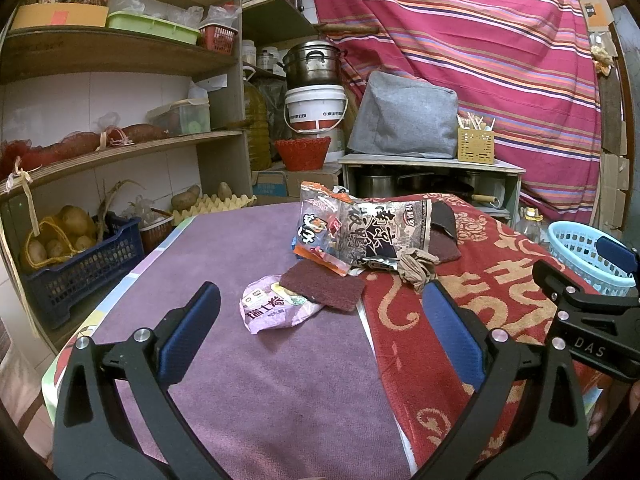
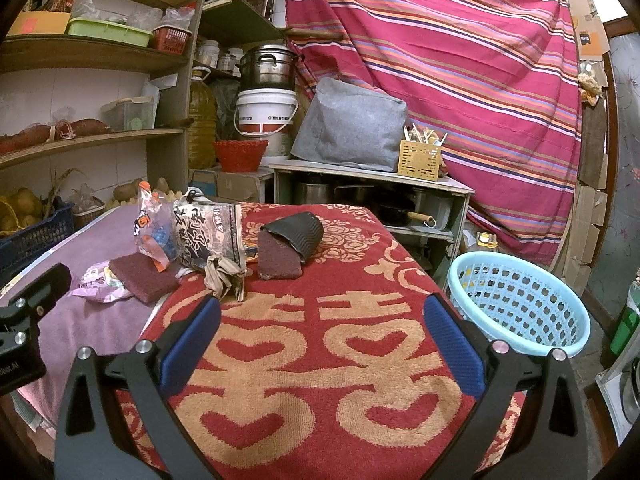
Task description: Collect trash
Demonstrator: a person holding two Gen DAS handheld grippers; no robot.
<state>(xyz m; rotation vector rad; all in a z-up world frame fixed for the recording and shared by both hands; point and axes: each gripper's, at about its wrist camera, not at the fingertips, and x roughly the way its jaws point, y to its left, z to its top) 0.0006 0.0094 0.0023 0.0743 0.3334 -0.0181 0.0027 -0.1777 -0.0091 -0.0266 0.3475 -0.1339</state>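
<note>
Both tools are hovering spread wide and empty, likely lining up a first pick: the left gripper [image 1: 320,332] low in its frame, the right gripper [image 2: 322,344] likewise. Mid-frame, the trash is lying in a loose heap: lilac wrapper [image 1: 276,306], scouring pad [image 1: 322,285], snack bags [image 1: 360,228]. The blue basket [image 2: 520,304], at right, is probably waiting as the bin.

Right gripper [image 2: 322,316] jaws wide apart over red towel [image 2: 320,360], wrappers [image 2: 208,236] beyond, blue basket [image 2: 520,304] (floor, right)
</note>
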